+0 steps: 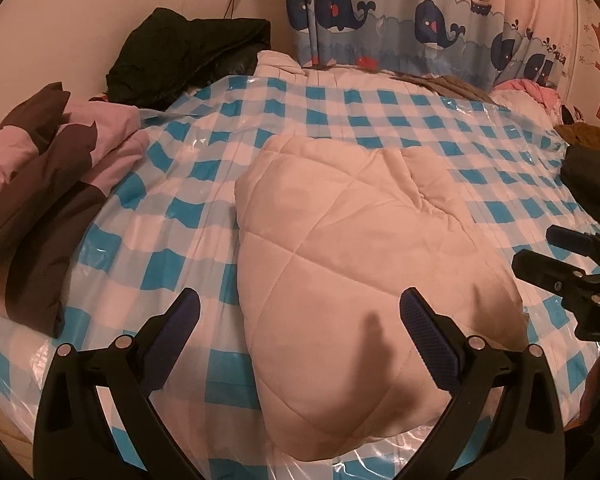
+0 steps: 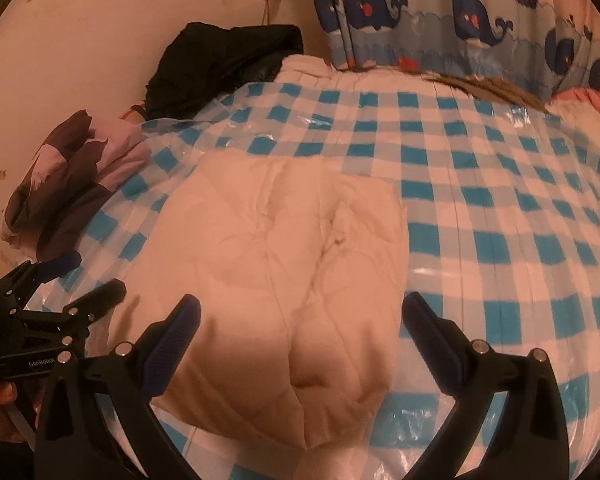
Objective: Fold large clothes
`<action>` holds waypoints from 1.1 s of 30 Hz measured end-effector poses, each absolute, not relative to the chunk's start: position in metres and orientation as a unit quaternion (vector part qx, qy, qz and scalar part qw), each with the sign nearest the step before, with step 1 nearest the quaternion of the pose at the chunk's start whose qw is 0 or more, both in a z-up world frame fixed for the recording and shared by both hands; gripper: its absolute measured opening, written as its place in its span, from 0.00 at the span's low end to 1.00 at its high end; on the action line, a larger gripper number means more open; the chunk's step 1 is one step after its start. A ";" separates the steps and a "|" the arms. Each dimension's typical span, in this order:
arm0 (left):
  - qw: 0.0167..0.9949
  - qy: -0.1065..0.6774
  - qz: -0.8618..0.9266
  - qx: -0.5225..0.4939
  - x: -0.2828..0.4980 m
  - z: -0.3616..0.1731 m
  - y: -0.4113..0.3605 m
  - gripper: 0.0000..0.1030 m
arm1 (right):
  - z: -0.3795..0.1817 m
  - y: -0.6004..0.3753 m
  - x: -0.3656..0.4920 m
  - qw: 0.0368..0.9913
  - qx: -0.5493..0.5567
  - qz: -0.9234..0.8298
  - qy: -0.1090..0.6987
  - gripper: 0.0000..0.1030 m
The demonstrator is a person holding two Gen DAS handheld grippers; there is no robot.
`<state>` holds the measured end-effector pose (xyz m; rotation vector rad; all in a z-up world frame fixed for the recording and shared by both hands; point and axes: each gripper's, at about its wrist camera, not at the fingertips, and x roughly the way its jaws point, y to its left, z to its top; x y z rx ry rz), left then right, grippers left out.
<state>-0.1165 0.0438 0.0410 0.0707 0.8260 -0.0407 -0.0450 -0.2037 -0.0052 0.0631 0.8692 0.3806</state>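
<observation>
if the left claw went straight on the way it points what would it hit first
Most likely the folded cream quilted garment on the blue-and-white checked plastic sheet; the open left claw frames its near end, though depth is unclear.

Two wrist fisheyes, side by side, looking down and forward over a bed

The left wrist view sits low and close over the cream quilted garment, facing the whale curtain; the right wrist view faces the same way from just to its right; both share the garment, the blue checked cover, the curtain and the black pile; each catches the other gripper at its edge.
</observation>
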 end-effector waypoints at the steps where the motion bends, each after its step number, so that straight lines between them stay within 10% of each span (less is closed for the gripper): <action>1: 0.915 0.402 -0.020 0.034 -0.117 0.041 0.044 0.93 | -0.005 -0.204 -0.045 0.888 0.029 0.182 0.421 0.94; 33: 0.902 0.430 -0.025 0.029 -0.110 0.029 0.052 0.93 | -0.009 -0.192 -0.048 0.882 0.014 0.188 0.431 0.94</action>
